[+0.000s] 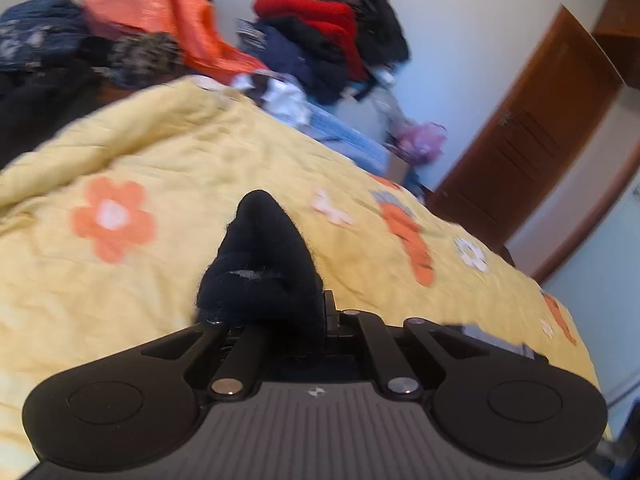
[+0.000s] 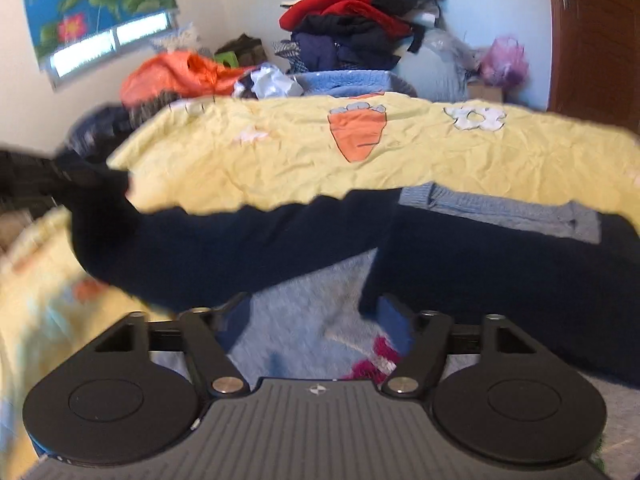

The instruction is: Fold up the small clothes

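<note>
In the left wrist view my left gripper [image 1: 264,312] is shut on a bunched dark navy sleeve end [image 1: 260,256], which sticks up and hides the fingertips. It hangs above the yellow flowered quilt [image 1: 160,152]. The right wrist view shows a small sweater [image 2: 500,272] lying on the bed, dark navy with a light blue collar [image 2: 500,208], a pale blue front and a magenta motif [image 2: 376,360]. Its navy sleeve [image 2: 240,248] stretches up to the left edge. My right gripper [image 2: 316,320] stands open just over the sweater's front, its blue fingers [image 2: 236,322] holding nothing.
Piles of clothes [image 1: 320,28] and an orange garment [image 1: 160,12] are heaped at the far side of the bed. A brown door [image 1: 532,140] stands to the right. Beyond the sweater the yellow quilt [image 2: 400,160] reaches to a folded blue blanket [image 2: 340,80].
</note>
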